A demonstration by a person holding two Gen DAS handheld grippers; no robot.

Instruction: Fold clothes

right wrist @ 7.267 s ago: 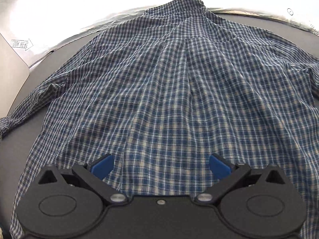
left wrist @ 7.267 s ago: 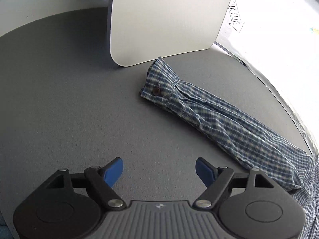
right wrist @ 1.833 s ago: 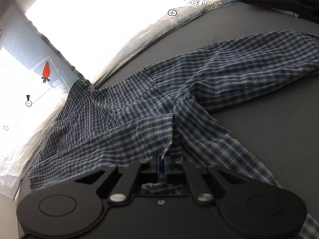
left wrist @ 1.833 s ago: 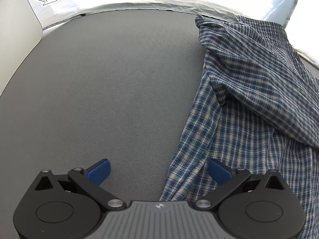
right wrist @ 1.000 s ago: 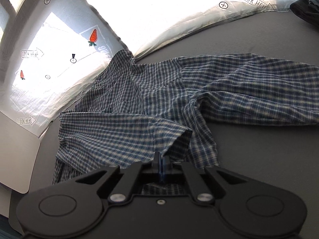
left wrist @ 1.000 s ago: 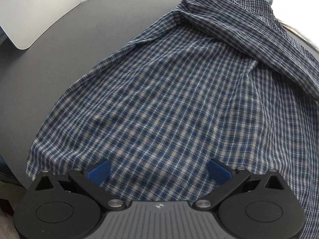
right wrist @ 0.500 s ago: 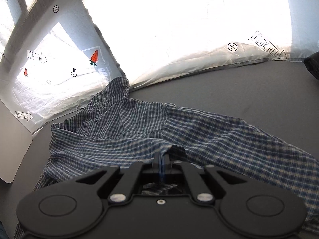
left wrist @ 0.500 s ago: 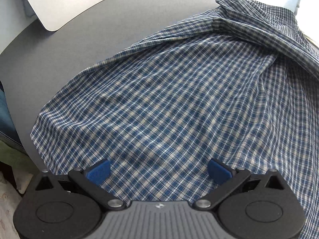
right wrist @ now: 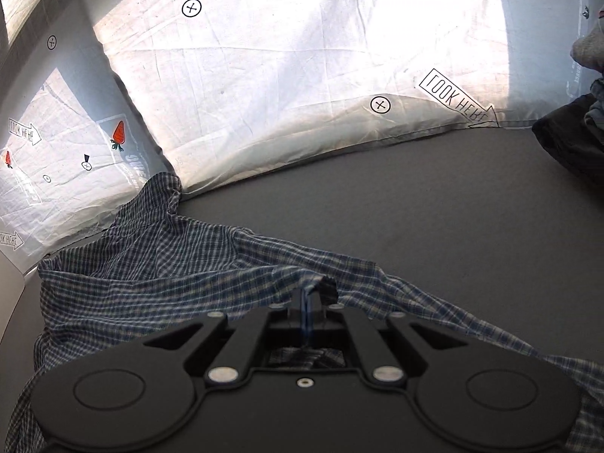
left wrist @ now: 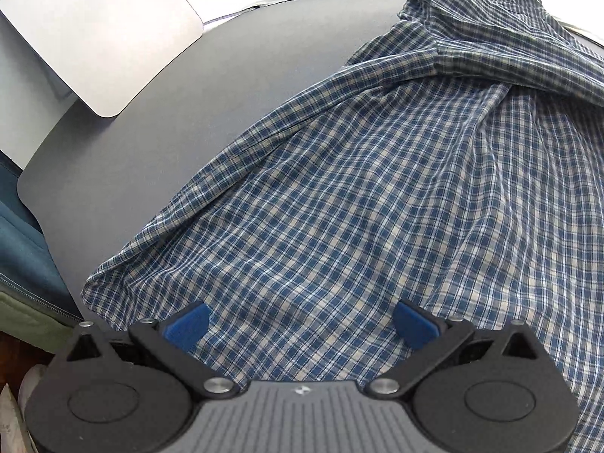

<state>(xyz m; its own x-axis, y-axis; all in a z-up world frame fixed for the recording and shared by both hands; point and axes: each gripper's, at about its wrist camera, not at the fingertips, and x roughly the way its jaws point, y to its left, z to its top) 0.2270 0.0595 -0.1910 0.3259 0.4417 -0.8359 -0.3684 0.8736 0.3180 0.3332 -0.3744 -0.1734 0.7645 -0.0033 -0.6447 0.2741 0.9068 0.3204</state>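
Checked cotton shirt [left wrist: 377, 188] rumpled on grey felt table [right wrist: 434, 219], right gripper [right wrist: 306, 302] jaws pinching it, left gripper [left wrist: 300, 322] jaws apart.

The shirt [left wrist: 358, 196] lies on the table [left wrist: 181, 120], under the left gripper [left wrist: 300, 326]. A flat board [left wrist: 98, 34] stands behind it on the left. A printed sheet [right wrist: 302, 64] hangs behind the table. A pile of clothes [right wrist: 573, 139] sits far right.

Woven plaid shirt [left wrist: 377, 196], matt table [left wrist: 188, 113]
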